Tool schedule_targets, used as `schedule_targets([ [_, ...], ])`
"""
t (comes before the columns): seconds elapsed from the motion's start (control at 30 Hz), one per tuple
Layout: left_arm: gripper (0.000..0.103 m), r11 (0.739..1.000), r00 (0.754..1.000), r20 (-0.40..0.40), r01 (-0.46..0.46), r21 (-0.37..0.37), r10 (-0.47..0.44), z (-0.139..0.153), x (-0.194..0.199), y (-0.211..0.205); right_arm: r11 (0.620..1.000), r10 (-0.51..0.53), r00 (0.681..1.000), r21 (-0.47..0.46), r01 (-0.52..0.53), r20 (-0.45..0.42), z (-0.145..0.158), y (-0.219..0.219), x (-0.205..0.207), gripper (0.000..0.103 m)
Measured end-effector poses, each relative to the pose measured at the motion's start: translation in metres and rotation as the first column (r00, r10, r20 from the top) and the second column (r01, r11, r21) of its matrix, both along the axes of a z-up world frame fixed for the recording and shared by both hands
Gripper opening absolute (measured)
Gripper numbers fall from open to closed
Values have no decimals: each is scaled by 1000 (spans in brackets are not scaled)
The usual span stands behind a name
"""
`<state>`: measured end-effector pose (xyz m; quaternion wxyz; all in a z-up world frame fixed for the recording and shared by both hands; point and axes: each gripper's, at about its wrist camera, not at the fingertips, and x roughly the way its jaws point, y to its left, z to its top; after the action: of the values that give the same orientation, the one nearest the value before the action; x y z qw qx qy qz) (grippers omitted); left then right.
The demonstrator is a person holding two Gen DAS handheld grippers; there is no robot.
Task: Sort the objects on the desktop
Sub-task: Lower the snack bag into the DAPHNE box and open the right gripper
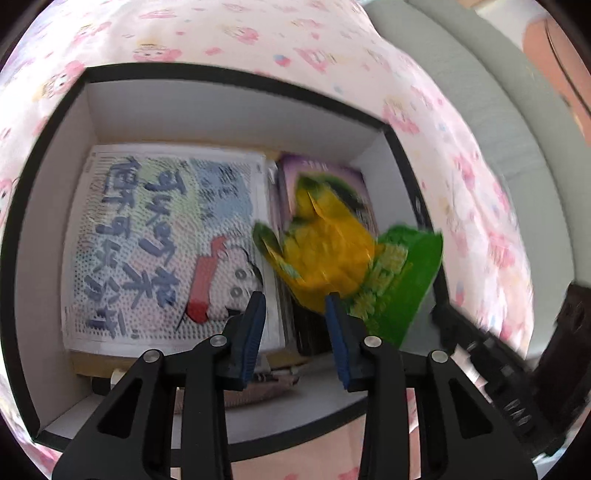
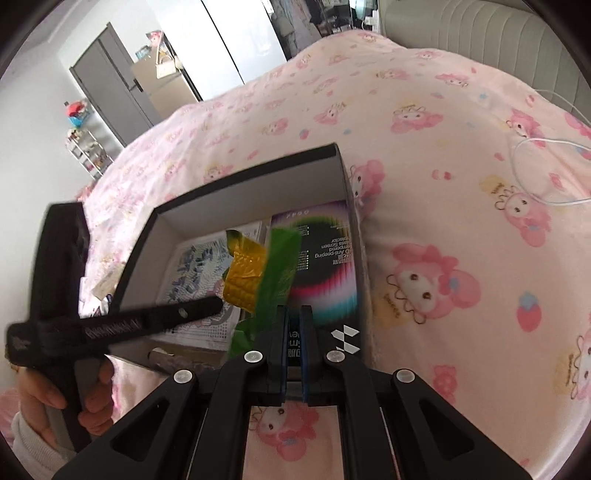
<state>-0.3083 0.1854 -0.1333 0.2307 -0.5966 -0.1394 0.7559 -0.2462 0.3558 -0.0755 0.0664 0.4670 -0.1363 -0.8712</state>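
Observation:
A black box with a white inside (image 1: 236,107) lies on the pink bedspread. In it lie a blue-lettered packet (image 1: 166,240) and a purple screen-protector box (image 1: 321,173). A green and yellow corn packet (image 1: 332,254) is in the air over the box, just past my left gripper (image 1: 295,306), which is open with nothing between its fingers. In the right wrist view the box (image 2: 258,166), the corn packet (image 2: 258,273) and the screen-protector box (image 2: 325,266) show. My right gripper (image 2: 294,314) is shut on the box's near wall.
The pink cartoon-print bedspread (image 2: 443,184) surrounds the box. A white cable (image 2: 535,170) lies on it at the right. A grey padded headboard (image 2: 480,33) stands at the back right. The left gripper's body (image 2: 110,325) crosses the box's left side.

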Motion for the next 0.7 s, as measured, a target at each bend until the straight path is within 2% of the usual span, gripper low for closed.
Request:
schedule_targets([
  [0.07, 33, 1000, 1000, 20, 2, -16, -2, -7, -2, 5, 1000, 23, 1000, -15, -23, 2, 1, -4, 1, 4],
  [0.2, 33, 999, 999, 49, 6, 33, -7, -7, -5, 14, 997, 68, 998, -36, -68, 13, -1, -17, 2, 4],
  [0.33, 33, 1000, 999, 31, 18, 25, -19, -2, -11, 29, 998, 46, 999, -34, -46, 24, -9, -18, -2, 4],
  [0.53, 34, 1000, 1000, -11, 10, -11, -10, -7, -42, 43, 1000, -14, 1000, -27, 14, 27, -15, -9, -10, 4],
  [0.63, 34, 999, 1000, -16, 17, 51, -16, -1, -34, 32, 1000, -30, 999, -8, 30, 24, -15, -5, -14, 4],
  [0.7, 34, 998, 998, -58, 28, 47, -26, 7, -22, 24, 999, -41, 999, 4, 41, 22, -16, -3, -17, 4],
])
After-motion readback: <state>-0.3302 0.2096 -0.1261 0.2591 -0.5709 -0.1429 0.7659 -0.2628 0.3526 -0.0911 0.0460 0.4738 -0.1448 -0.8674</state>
